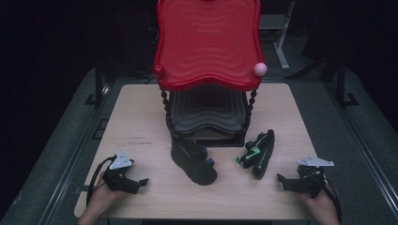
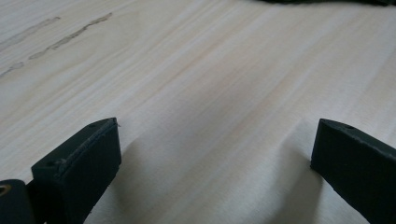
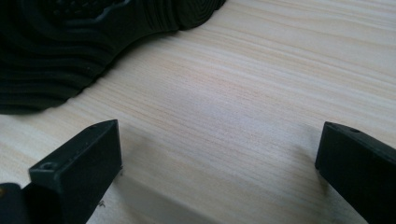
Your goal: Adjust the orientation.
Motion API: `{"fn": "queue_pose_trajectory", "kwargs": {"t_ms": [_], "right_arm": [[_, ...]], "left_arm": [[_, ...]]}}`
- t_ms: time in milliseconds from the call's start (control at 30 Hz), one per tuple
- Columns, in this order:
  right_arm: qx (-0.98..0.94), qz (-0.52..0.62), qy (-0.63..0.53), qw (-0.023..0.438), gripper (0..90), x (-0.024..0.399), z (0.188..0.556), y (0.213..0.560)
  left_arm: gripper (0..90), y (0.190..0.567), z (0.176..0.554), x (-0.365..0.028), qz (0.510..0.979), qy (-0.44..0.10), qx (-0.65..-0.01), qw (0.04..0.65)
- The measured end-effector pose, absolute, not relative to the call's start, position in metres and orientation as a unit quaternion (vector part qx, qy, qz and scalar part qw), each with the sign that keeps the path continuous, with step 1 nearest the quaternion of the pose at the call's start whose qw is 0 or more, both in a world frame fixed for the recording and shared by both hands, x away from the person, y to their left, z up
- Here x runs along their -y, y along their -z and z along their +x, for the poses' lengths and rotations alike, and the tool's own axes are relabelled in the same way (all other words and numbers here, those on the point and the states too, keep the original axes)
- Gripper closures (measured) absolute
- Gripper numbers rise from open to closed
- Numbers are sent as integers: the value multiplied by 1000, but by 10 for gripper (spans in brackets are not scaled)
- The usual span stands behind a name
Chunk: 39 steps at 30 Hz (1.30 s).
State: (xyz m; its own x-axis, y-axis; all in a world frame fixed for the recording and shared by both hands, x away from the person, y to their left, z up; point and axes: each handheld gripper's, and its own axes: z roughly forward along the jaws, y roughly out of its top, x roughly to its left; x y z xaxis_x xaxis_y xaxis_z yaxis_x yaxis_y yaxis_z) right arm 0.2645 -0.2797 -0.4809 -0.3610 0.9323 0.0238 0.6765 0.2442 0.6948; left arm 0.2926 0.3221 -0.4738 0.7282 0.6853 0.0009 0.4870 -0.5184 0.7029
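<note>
Two black shoes with green trim lie on the wooden table (image 1: 141, 117). One shoe (image 1: 195, 161) rests sole up in the middle. The other shoe (image 1: 257, 152) lies on its side to the right, and its ribbed sole (image 3: 70, 42) fills the upper left of the right gripper view. My left gripper (image 1: 143, 182) sits near the front left edge, open, with bare wood between its jaws (image 2: 210, 154). My right gripper (image 1: 280, 179) sits near the front right, open over bare wood (image 3: 219, 158), just right of the second shoe.
A two-tier rack stands at the back centre, with a red wavy top shelf (image 1: 206, 42) and a black lower shelf (image 1: 206, 112). A pink ball (image 1: 260, 69) caps its right corner. Dark floor and metal stands surround the table.
</note>
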Motion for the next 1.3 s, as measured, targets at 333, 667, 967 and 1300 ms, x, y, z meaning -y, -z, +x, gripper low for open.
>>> {"fn": "queue_pose_trajectory", "kwargs": {"t_ms": [333, 667, 967, 1300], "right_arm": [[-763, 527, -315, 201, 0, 281, 265, 481], [-763, 526, -315, 202, 0, 281, 265, 481], [-763, 526, -315, 202, 0, 281, 265, 481], [-763, 527, -315, 202, 0, 281, 265, 481]], "left_arm": [[12, 473, 292, -321, 858, -140, -347, 352], [168, 465, 291, -320, 862, -113, -338, 361], [884, 438, 297, -298, 859, -58, -302, 410], [900, 411, 323, -265, 849, -66, -282, 442]]}}
